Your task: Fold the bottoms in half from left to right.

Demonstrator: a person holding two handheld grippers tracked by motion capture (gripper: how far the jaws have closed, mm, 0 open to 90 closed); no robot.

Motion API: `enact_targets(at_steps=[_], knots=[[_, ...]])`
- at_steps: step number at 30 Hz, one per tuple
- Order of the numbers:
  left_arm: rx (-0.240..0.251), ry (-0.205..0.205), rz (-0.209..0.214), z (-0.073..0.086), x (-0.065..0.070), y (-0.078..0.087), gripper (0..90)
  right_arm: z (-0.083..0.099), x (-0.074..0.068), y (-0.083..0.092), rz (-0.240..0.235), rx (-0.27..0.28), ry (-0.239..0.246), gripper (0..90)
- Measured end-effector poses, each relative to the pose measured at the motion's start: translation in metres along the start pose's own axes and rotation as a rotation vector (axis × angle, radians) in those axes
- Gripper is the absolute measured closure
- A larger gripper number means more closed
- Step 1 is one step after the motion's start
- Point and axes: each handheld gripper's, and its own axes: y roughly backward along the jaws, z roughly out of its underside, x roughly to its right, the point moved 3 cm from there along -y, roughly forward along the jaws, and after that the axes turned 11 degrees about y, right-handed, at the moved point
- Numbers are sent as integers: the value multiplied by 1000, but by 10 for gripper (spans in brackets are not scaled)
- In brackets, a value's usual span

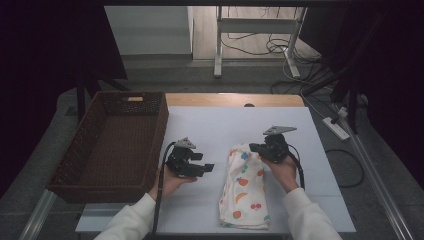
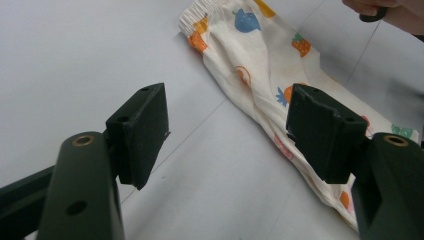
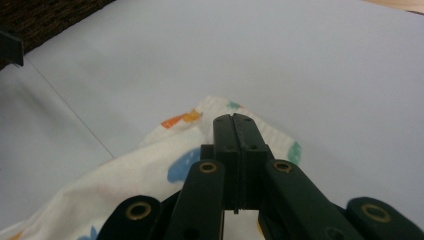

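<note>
Cloth (image 1: 244, 187) folded lengthwise near table's (image 1: 210, 125) front edge, not yet in basket (image 1: 87, 135) at left edge; right gripper (image 1: 255, 147) clenched on cloth's far end, left gripper (image 1: 207, 168) released beside it.

This looks like a lab or recording room set up for handling trials. The surface (image 1: 280, 120) wears a plain white sheet. Dark curtains (image 1: 45, 50) close in left and right. Beyond the far edge stand a metal frame (image 1: 257, 25), loose cables (image 1: 255, 47) across the floor, and a power strip (image 1: 336, 127) to the right.
</note>
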Motion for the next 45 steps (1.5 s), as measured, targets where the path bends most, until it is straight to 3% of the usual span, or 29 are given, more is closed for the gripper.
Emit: enact_targets(at_steps=[8, 15, 21, 30, 45], knots=[[3, 3, -3, 0, -2, 0, 319, 6, 6, 19, 11, 29, -19, 841], [9, 6, 3, 0, -1, -1, 315, 6, 5, 23, -8, 40, -16, 621], [26, 22, 7, -1, -5, 0, 316, 4, 0, 26, -13, 52, 10, 509], [36, 29, 20, -3, -3, 0, 317, 11, 0, 24, -31, 43, 16, 457], [64, 41, 39, -16, -1, -2, 315, 22, 3, 44, 5, 36, 6, 419]])
